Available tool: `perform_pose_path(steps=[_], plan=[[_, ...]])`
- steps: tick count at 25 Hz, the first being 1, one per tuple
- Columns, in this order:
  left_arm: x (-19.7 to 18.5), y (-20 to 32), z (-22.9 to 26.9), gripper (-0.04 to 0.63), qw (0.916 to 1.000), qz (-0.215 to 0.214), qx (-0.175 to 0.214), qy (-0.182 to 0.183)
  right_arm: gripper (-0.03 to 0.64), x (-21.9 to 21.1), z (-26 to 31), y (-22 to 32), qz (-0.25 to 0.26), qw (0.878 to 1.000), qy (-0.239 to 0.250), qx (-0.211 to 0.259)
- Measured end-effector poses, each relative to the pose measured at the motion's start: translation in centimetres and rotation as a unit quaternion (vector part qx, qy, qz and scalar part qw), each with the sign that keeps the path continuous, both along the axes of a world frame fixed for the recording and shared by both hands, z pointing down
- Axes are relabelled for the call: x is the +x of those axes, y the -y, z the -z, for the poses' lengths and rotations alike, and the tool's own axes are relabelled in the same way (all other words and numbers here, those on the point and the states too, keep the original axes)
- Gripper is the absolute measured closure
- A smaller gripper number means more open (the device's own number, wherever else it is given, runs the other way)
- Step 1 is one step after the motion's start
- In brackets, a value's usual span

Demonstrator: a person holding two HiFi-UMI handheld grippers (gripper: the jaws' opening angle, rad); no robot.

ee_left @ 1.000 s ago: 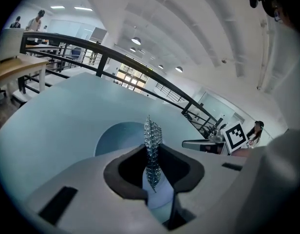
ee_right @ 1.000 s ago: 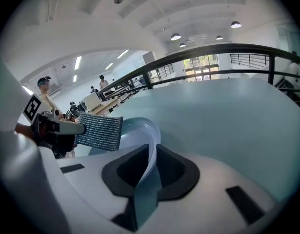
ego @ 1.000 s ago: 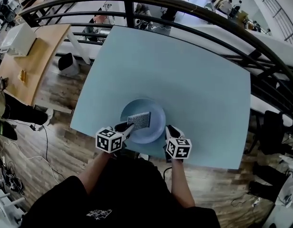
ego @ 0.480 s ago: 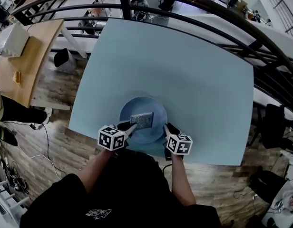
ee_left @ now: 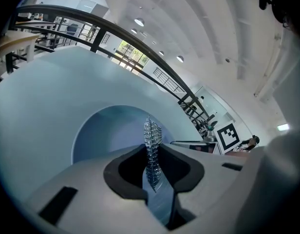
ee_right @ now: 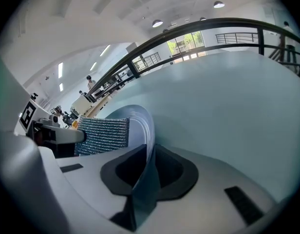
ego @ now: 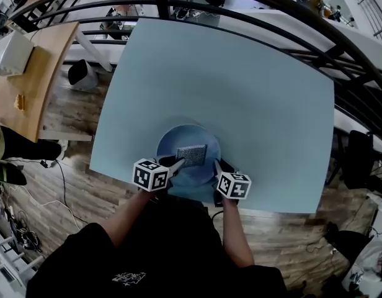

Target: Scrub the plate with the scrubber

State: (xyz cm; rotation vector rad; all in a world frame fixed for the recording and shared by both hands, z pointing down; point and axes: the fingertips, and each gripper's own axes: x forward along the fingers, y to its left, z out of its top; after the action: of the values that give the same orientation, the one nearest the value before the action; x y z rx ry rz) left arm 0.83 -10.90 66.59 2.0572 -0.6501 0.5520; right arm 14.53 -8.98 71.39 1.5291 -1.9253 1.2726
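Head view shows a pale blue plate near the front edge of a light blue table, just in front of the person. The left gripper is clamped on one edge of a grey mesh scrubber, which lies over the middle of the plate. The left gripper view confirms this: the jaws are pressed together on the scrubber, seen edge-on, with the plate's hollow behind it. The right gripper pinches the plate's near right rim. In the right gripper view, the thin blue rim runs straight between the closed jaws, so the plate is braced and seems slightly tipped up on that side.

Both setup steps look done, since the scrubber is picked up and the plate is held steady. The scrubbing itself appears to be under way, with the pad at or on the plate's centre, though firm contact cannot be confirmed. No dirt, foam or water shows on the plate, so how much of the surface is covered cannot be judged. The outer ring and far rim probably remain.
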Motion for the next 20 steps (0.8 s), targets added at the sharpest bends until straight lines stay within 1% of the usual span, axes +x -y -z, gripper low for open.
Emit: perform_pose_path(steps=[3,8,11,14,18,20], plan=[[0.4,0.2,-0.4,0.509,0.9998,0.002,-0.016,-0.011,0.571,-0.1,-0.2,0.1,-0.008,1.0,0.002,-0.003],[0.7,0.5,-1.3,0.509,0.9985,0.002,-0.05,-0.02,0.583,-0.3,-0.3,0.2,-0.024,1.0,0.0,-0.009],[0.9,1.1,-1.8,0.509,0.9972,0.009,-0.073,-0.017,0.585,-0.1,-0.2,0.4,-0.027,1.0,-0.002,-0.012],[0.9,1.6,-2.3,0.509,0.9954,0.014,-0.094,-0.013,0.588,0.0,-0.2,0.4,-0.03,0.999,-0.003,-0.013],[1.0,2.0,-2.9,0.509,0.9911,0.025,-0.129,-0.018,0.589,0.1,-0.4,0.4,-0.034,0.999,-0.005,-0.014],[0.7,2.3,-3.2,0.509,0.9895,0.032,-0.14,-0.017,0.589,-0.1,-0.4,0.4,-0.036,0.999,-0.007,-0.015]])
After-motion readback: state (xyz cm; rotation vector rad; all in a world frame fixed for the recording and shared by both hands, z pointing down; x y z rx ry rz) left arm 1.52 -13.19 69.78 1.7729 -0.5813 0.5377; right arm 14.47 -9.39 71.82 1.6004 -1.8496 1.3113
